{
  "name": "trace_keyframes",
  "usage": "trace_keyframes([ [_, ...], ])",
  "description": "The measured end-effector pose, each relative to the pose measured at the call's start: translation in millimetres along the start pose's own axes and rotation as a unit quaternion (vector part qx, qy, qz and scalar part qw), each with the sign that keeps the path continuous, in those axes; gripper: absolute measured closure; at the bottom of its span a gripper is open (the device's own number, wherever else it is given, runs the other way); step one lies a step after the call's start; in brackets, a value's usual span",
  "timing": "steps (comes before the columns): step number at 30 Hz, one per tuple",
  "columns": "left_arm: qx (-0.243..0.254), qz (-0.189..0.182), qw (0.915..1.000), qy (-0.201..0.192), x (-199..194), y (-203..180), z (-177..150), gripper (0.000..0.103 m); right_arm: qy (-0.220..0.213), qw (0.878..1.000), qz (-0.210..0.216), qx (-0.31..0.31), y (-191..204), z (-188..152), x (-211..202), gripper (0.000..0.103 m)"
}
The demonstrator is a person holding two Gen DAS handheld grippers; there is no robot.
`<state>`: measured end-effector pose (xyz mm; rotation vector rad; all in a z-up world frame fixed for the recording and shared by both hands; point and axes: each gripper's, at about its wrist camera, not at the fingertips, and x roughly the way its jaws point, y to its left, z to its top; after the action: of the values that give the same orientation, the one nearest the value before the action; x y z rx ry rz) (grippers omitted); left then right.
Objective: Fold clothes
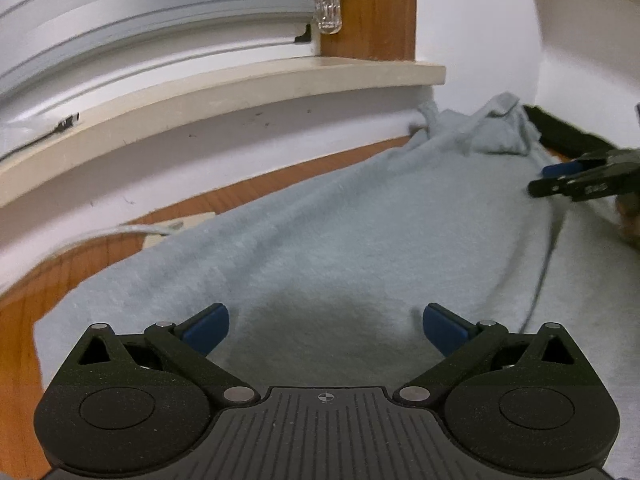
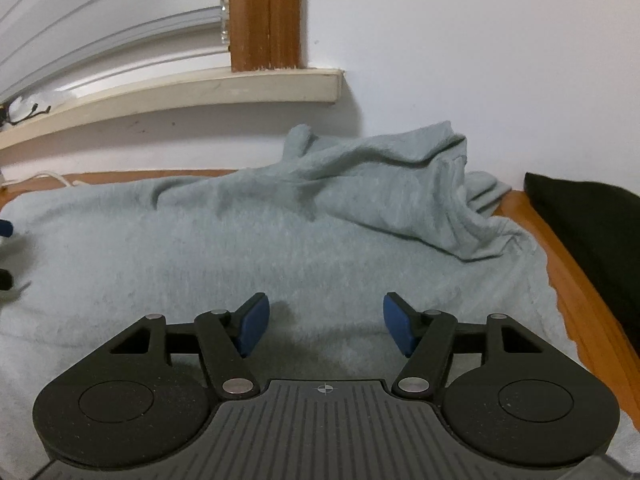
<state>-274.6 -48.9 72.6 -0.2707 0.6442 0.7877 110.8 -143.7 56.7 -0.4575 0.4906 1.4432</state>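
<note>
A pale blue-grey fleece garment (image 1: pixel 340 240) lies spread over a wooden table (image 1: pixel 24 320), its far end bunched up against the wall (image 2: pixel 380 184). My left gripper (image 1: pixel 326 326) hovers just above the flat near part of the cloth, open, with nothing between its blue pads (image 1: pixel 208 330). My right gripper (image 2: pixel 324 326) is also open and empty over the cloth, closer to the rumpled end. The right gripper (image 1: pixel 576 182) shows at the right edge of the left wrist view, low over the garment. A blue pad of the left gripper (image 2: pixel 6 228) peeks in at the far left of the right wrist view.
A cream window sill (image 1: pixel 240 92) and wooden frame (image 1: pixel 372 8) run along the white wall behind the table. A white cable (image 1: pixel 120 232) lies at the table's back left. A black cushion-like object (image 2: pixel 592 232) sits beyond the garment's right edge. Bare wood (image 2: pixel 576 304) shows on the right.
</note>
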Motion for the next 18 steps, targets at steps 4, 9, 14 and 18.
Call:
trace_keyframes([
  [4,-0.019,-0.025,0.9994,-0.016,-7.6,25.4,8.3,0.002,0.009,1.0,0.006,0.004,-4.4,3.3,4.7,0.04],
  [9,-0.01,-0.006,0.9999,-0.01,-1.9,83.9,17.9,0.03,0.007,1.0,0.005,0.007,-5.5,3.2,6.6,0.039],
  [14,-0.003,0.006,1.0,0.002,6.2,134.6,20.1,0.046,0.005,1.0,0.004,0.005,-5.5,3.2,6.0,0.038],
  [18,-0.001,0.007,0.9999,0.008,12.8,150.9,11.0,0.04,0.005,1.0,0.005,0.005,-6.8,4.0,5.5,0.036],
])
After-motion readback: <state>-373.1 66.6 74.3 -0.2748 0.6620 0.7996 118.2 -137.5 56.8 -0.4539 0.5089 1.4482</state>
